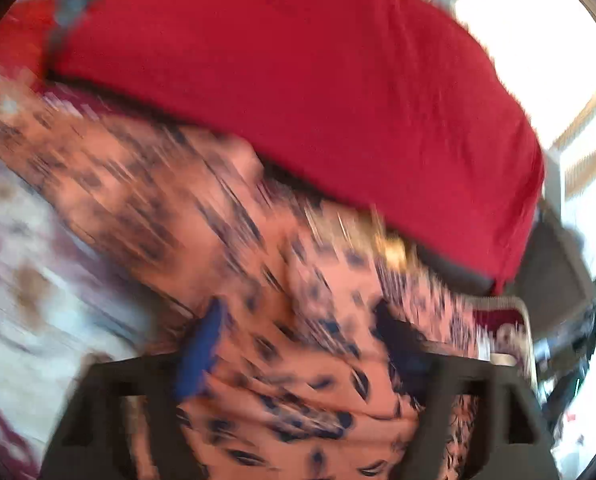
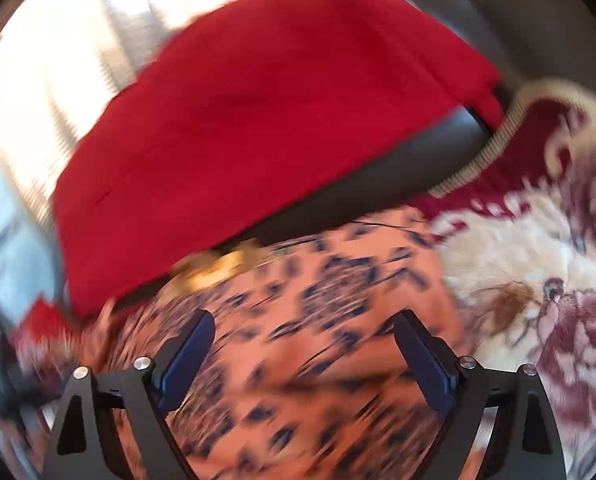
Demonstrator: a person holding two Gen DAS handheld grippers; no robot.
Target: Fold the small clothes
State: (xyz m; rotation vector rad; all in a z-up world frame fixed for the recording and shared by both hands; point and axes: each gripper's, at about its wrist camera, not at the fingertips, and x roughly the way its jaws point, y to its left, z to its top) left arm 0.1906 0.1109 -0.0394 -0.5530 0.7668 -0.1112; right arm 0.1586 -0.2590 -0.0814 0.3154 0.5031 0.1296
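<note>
An orange garment with dark blue print lies on a floral blanket; both views are motion-blurred. In the left wrist view it bunches between the blue-padded fingers of my left gripper, whose jaws stand wide apart with cloth draped over the right finger. In the right wrist view the same garment fills the space under my right gripper, which is open with its fingers spread and nothing pinched between them.
A red cloth-covered cushion lies just beyond the garment, also in the right wrist view. The cream and maroon floral blanket spreads around. Bright windows sit behind.
</note>
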